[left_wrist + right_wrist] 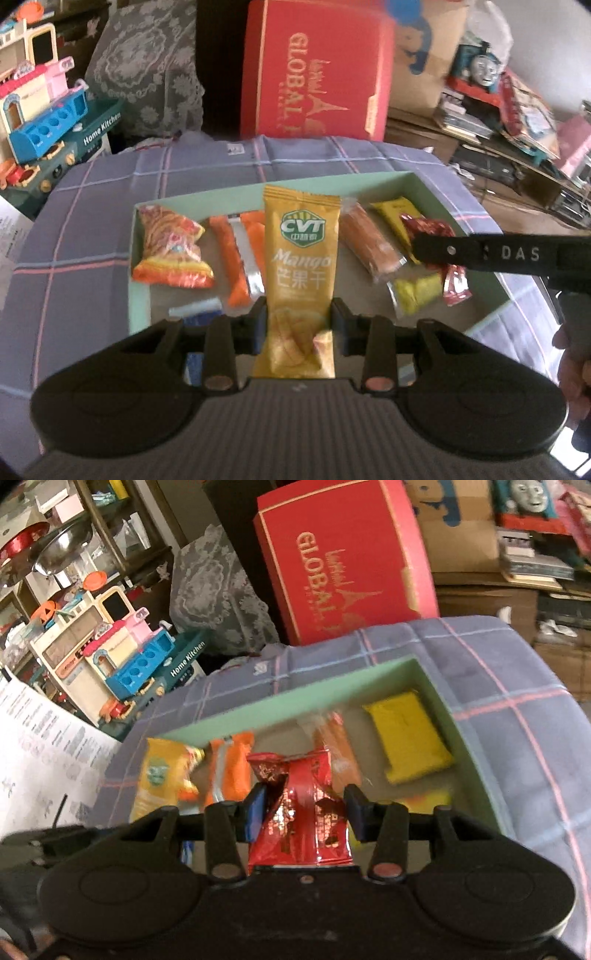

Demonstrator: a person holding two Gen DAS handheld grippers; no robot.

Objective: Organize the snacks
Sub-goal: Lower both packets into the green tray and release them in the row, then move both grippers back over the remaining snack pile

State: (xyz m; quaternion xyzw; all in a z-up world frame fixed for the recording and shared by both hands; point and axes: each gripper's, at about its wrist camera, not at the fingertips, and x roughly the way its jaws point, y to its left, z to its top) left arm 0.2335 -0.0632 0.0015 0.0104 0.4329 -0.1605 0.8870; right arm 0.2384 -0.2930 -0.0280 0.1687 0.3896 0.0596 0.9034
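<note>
The left gripper (299,325) pinched a yellow mango packet (301,258) above the green tray (258,716), which rested on a plaid cloth (92,206). The right gripper (304,812) pinched a red foil packet (299,805) over the tray's other snacks.

Left hand-held gripper (299,325) clamps mango packet (301,266) over green box (138,306)
</note>
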